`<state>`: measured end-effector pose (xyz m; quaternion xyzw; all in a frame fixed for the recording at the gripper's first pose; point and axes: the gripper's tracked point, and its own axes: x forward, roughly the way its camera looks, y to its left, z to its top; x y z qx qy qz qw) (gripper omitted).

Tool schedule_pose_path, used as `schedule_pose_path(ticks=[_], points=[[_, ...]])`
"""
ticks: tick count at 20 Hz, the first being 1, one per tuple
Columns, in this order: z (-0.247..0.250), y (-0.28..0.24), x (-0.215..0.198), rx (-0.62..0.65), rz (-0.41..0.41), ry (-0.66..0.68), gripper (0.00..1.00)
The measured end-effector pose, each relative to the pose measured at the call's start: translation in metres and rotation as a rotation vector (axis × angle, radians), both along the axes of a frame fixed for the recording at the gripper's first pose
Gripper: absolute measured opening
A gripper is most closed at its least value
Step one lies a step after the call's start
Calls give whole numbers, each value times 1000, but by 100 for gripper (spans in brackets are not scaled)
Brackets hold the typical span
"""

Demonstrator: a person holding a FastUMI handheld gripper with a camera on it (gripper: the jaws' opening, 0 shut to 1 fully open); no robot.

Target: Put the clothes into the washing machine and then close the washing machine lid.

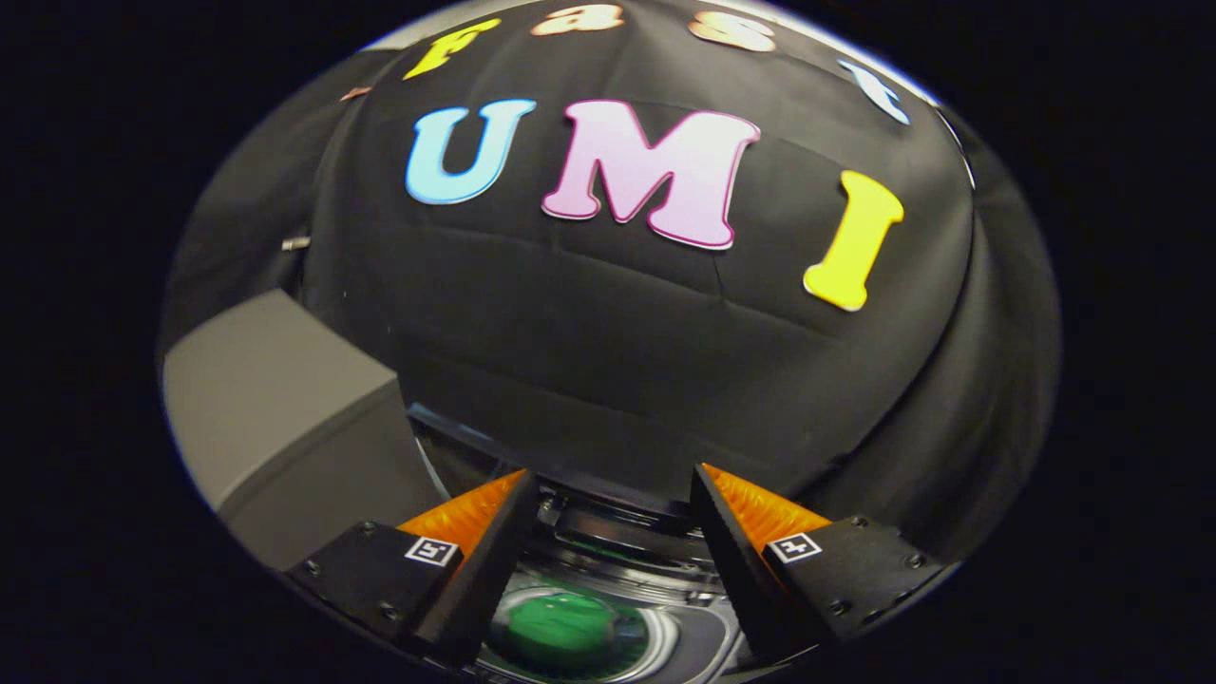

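The gripper [608,513] hangs above the washing machine [608,560], fingers spread wide and holding nothing. The green clothes [560,622] lie down inside the drum [665,636], between the fingers, apparently just dropped in. A grey box [275,418] stands beside the machine; the lid seems not yet closed.

The booth wall [608,313] is matt black cloth, softly creased, with stitched seams across it. The grey box [275,418] beside it looks smooth and matt, like painted board or plastic. Between the spread fingers of the hand-held gripper [608,532], the washing machine [617,556] shows glossy dark plastic with bright metal-looking rims that catch the light. Lower down lies a green thing [560,622], soft-looking and blurred; whether it is cloth cannot be told. The inner pads [760,508] are ribbed.
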<state>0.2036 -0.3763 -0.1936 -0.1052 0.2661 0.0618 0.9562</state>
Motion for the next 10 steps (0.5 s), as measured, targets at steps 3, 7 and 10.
schedule_pose_path(ticks=[3, 7, 10], points=[[0, -4, -2, -11, -16, 1, 100], [4, -4, 0, 140, -75, 74, 100], [10, -5, -1, 211, -66, 83, 100]])
